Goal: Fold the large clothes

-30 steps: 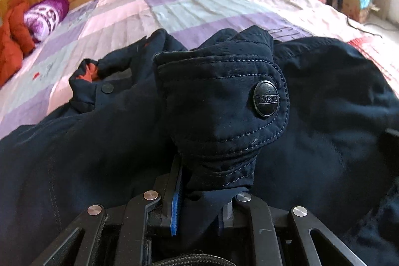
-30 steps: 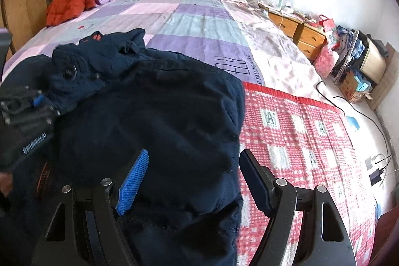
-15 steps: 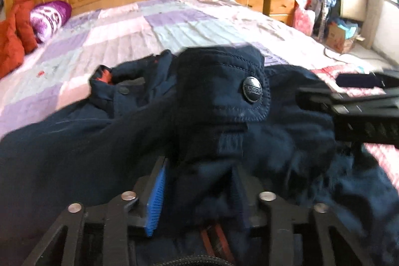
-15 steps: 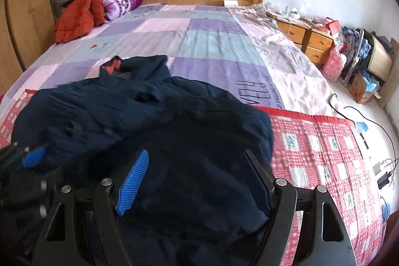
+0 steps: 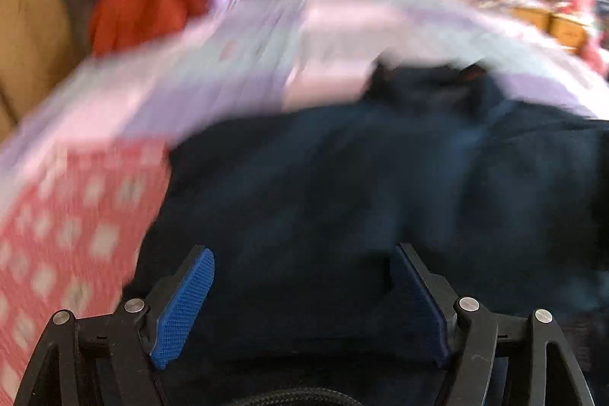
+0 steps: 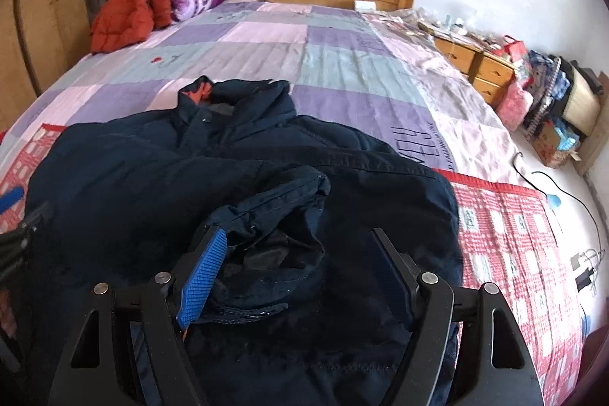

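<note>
Left gripper (image 5: 300, 295): it has let go of the sleeve cuff it pinched 1 second ago. Its jaws are opening, now spread wide, with nothing between the pads; only the navy jacket (image 5: 380, 185) lies beyond and below them. The view is smeared by motion, so finer detail cannot be told.

Right gripper (image 6: 297, 276): jaws spread and opening slightly, gripping nothing. The released sleeve (image 6: 274, 204) now lies folded across the jacket body, its cuff directly ahead of the jaws, beside the left blue pad (image 6: 201, 276).

Jacket position: on the bed quilt (image 6: 304, 63), collar at the far end from both grippers.

Assessment: 1 sleeve fold appears placed; further folds of the body remain.
</note>
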Demonstrator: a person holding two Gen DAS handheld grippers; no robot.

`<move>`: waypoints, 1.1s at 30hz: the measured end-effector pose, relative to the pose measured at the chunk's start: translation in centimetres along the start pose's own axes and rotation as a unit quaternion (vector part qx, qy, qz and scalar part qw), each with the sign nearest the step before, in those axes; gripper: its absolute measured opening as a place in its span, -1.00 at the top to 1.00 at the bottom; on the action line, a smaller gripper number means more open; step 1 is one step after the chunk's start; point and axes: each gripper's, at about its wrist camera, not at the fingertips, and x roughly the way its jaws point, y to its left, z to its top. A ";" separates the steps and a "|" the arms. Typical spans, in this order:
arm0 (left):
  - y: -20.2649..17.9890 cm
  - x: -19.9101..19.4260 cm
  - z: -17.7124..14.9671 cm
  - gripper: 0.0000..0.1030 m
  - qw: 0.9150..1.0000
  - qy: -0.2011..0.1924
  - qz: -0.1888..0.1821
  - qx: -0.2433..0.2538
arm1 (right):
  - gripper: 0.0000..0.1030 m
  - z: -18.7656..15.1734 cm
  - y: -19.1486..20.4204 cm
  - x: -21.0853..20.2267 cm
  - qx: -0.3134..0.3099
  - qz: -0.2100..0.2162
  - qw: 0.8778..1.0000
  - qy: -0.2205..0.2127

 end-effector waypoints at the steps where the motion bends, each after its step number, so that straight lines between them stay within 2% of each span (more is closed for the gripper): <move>1: 0.9 1.3 0.0 -0.66 1.000 0.014 0.009 -0.012 | -0.62 -0.2 0.1 0.3 0.002 0.002 1.000 0.005; 4: 3.6 5.5 0.1 -0.80 0.998 0.039 0.051 -0.012 | -0.62 -0.8 0.7 1.2 -0.007 0.004 1.000 0.019; 9: 7.4 7.3 0.6 -0.86 0.995 0.046 0.079 -0.038 | -0.64 -0.7 2.1 3.2 -0.027 0.012 0.999 0.024; 11: 7.9 6.6 0.7 -0.78 0.996 0.051 0.065 -0.046 | -0.64 -0.4 2.0 3.8 -0.028 -0.013 0.999 0.031; 12: 7.8 5.6 0.7 -0.76 0.997 0.046 0.053 -0.042 | -0.64 -0.2 1.9 3.5 -0.029 -0.054 0.998 0.023; 14: 7.6 2.8 0.5 -0.76 0.999 0.017 0.022 -0.030 | -0.64 0.0 1.7 2.0 -0.023 -0.096 0.995 -0.002; 15: 7.2 1.4 0.7 -0.76 1.000 -0.003 0.002 -0.020 | -0.64 -0.1 1.6 0.8 -0.010 -0.091 0.996 -0.024; 16: 6.6 0.1 1.1 -0.76 1.000 -0.024 -0.011 -0.008 | -0.64 -0.2 2.1 -0.4 -0.002 -0.064 0.997 -0.041; 18: 5.5 -0.7 2.1 -0.77 0.999 -0.038 -0.035 0.011 | -0.64 -0.7 3.9 -1.0 -0.034 -0.036 0.998 -0.042; 19: 4.9 -0.5 2.6 -0.77 0.998 -0.037 -0.041 0.020 | -0.64 -1.6 5.2 -0.3 -0.073 -0.029 0.997 -0.022; 20: 4.2 0.0 3.1 -0.77 0.998 -0.036 -0.044 0.030 | -0.64 -2.7 5.5 0.4 -0.084 -0.040 0.996 0.003; 22: 3.1 1.1 3.7 -0.77 0.998 -0.025 -0.046 0.040 | -0.63 -5.5 3.6 1.0 -0.044 -0.042 0.996 0.057; 24: 2.3 2.1 3.7 -0.77 0.997 -0.006 -0.049 0.053 | -0.63 -7.7 1.8 -0.5 -0.024 -0.069 0.995 0.066; 27: 1.9 1.8 2.8 -0.77 0.996 -0.007 -0.049 0.072 | -0.63 -10.0 -0.5 -4.4 -0.056 -0.110 0.992 0.040; 30: 1.3 1.7 2.0 -0.77 0.996 -0.014 -0.047 0.076 | -0.63 -8.3 -0.6 -5.2 -0.058 -0.079 0.995 0.010; 33: 0.3 2.6 2.1 -0.77 0.997 0.001 -0.044 0.060 | -0.63 -4.7 2.2 -3.6 -0.070 -0.027 0.997 -0.028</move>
